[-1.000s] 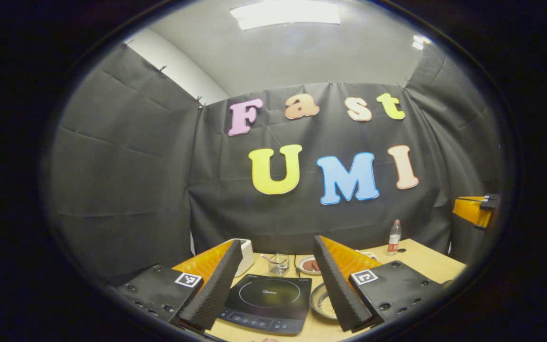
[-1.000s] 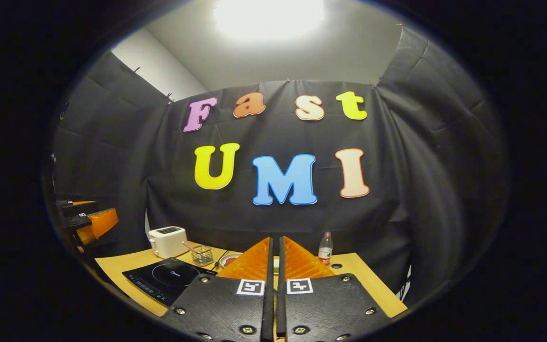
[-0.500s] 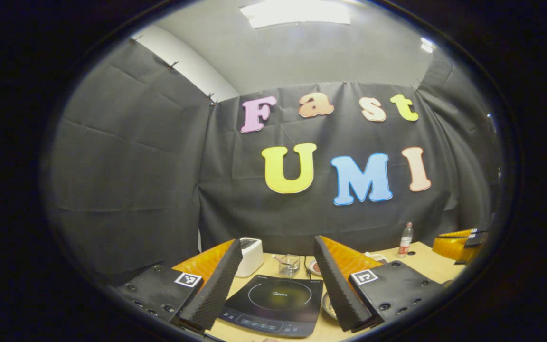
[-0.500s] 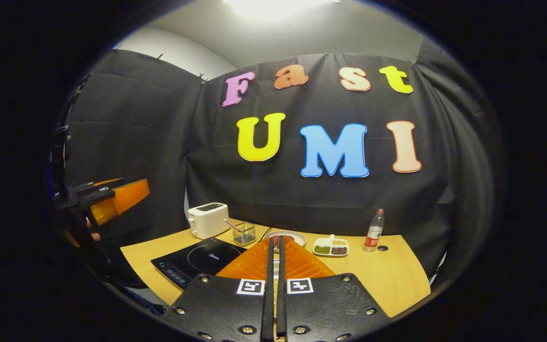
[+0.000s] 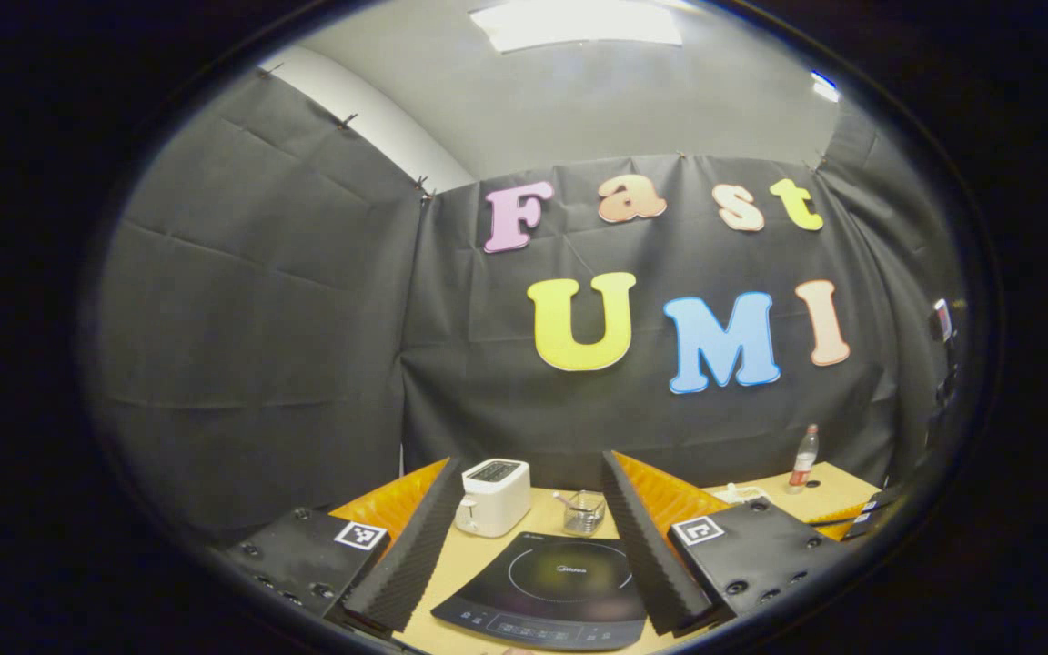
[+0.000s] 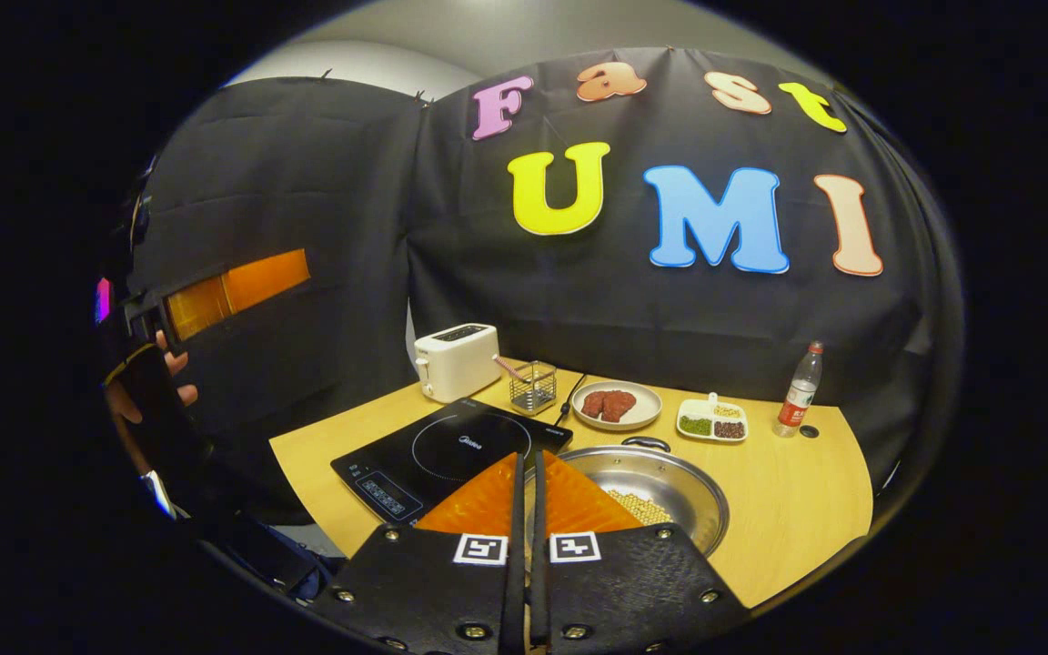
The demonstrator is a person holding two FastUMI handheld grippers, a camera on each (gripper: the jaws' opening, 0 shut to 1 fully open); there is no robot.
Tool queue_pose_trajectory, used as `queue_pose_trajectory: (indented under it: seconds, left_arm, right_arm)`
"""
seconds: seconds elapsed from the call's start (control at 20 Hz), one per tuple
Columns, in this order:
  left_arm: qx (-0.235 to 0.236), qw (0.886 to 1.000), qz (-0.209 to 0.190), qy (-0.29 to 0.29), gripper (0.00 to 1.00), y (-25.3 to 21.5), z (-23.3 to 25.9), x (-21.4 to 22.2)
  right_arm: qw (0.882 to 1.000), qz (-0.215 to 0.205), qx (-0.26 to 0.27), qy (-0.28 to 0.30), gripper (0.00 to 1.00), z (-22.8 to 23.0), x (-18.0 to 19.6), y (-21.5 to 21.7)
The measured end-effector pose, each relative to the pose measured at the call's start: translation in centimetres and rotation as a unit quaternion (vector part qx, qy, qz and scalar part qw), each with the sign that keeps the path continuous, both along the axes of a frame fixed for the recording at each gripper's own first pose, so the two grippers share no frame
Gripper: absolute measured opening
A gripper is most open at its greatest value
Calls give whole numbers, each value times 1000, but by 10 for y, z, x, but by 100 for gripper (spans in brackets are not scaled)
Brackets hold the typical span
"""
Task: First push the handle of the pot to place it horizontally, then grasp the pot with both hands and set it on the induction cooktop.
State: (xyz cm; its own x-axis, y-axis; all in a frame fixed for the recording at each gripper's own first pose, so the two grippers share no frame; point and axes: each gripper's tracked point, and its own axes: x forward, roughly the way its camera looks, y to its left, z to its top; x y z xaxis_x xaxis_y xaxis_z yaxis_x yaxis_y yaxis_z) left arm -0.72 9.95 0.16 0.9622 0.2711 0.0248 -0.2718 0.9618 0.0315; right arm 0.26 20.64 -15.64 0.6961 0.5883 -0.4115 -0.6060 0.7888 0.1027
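In the right gripper view, the right gripper point(image 6: 527, 464) is held above the near edge of the table point(image 6: 788, 509), tipped downward toward the worktop, its two fingers pressed together with only a thin slit between them and nothing held. Just beyond its tips the pot point(image 6: 660, 482) sits on the table, near the front edge and to the right of the induction cooktop point(image 6: 442, 450); pale beans are seen in its bottom, and a dark handle point(image 6: 647, 443) is seen at its far rim. The pot is not touched by either gripper.

Behind the cooktop, toward the back left corner, a white toaster point(image 6: 457, 360) and a small wire basket point(image 6: 532, 387) are placed. Along the back edge a plate with meat point(image 6: 617, 405), a divided dish point(image 6: 712, 421) and a bottle point(image 6: 798, 391) are set in a row, the bottle nearest the right corner.

At the left of the same view, the left gripper point(image 6: 233, 291) is seen raised well above the table and off its left edge, held roughly level by a hand point(image 6: 156, 382).

In the left gripper view, the left gripper point(image 5: 533, 537) is spread wide and empty, aimed level over the cooktop point(image 5: 551, 591), with the toaster point(image 5: 492, 496) and basket point(image 5: 583, 512) seen between its fingers.
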Motion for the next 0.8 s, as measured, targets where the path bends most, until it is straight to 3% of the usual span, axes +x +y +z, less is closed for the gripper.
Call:
queue_pose_trajectory:
  seconds: [0.5, 0.55, 0.6, 0.75, 0.8]
  left_arm:
    - [-7, 1000, 12, 11, 100, 30, -15, 13]
    - [-11, 1000, 12, 12, 94, 32, -18, 14]
    - [-13, 1000, 11, 13, 100, 35, -20, 15]
    - [-7, 1000, 9, 13, 100, 43, -22, 22]
    - [-6, 1000, 7, 14, 94, 44, -24, 22]
  right_arm:
    - [992, 62, -49, 94, 3, -77, -24, 34]
    - [991, 63, -53, 105, 3, -85, -27, 35]
    - [989, 66, -57, 118, 3, -92, -29, 37]
    - [983, 68, -73, 152, 3, -115, -39, 39]
    - [982, 67, -73, 163, 3, -119, -41, 40]
